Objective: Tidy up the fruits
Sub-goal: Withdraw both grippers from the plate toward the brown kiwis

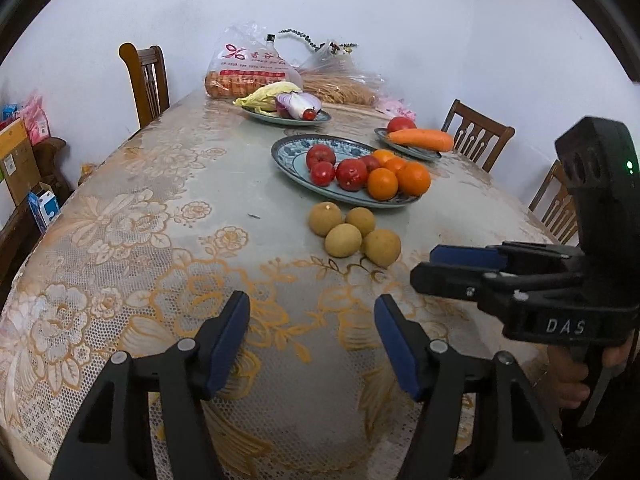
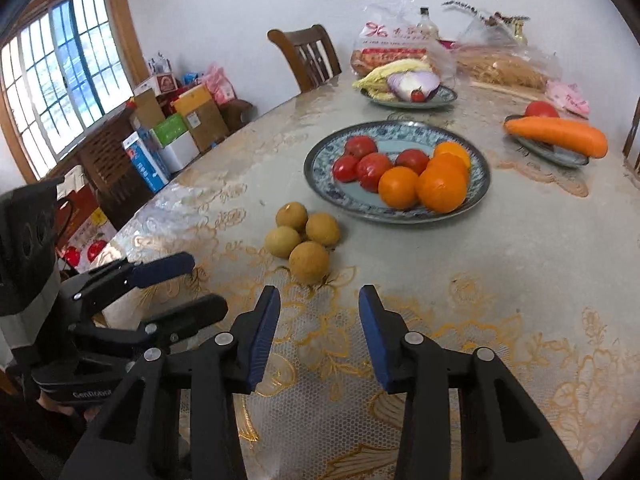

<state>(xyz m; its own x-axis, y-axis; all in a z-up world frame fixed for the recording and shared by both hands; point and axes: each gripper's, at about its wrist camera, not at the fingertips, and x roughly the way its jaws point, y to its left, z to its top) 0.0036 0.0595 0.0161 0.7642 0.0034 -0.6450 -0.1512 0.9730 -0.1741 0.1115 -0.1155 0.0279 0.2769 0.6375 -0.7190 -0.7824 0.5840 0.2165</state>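
Note:
Several yellow-brown round fruits (image 1: pixel 354 234) lie in a cluster on the lace tablecloth; they also show in the right wrist view (image 2: pixel 305 240). Just behind them a blue patterned oval plate (image 1: pixel 294 150) holds red fruits (image 1: pixel 351 174) and oranges (image 1: pixel 413 178); it also shows in the right wrist view (image 2: pixel 320 160). My left gripper (image 1: pixel 312 324) is open and empty above the near table edge, short of the cluster. My right gripper (image 2: pixel 319 312) is open and empty, just short of the nearest brown fruit. Each gripper shows in the other's view, the right one (image 1: pixel 430 266) and the left one (image 2: pixel 204 284).
A small plate with a carrot (image 1: pixel 422 139) and a red fruit stands at the right. A plate of cabbage and onion (image 1: pixel 286 104) stands further back, with plastic bags of food (image 1: pixel 252 68) behind it. Wooden chairs (image 1: pixel 148 80) surround the table. Boxes (image 2: pixel 172 132) are stacked at the left.

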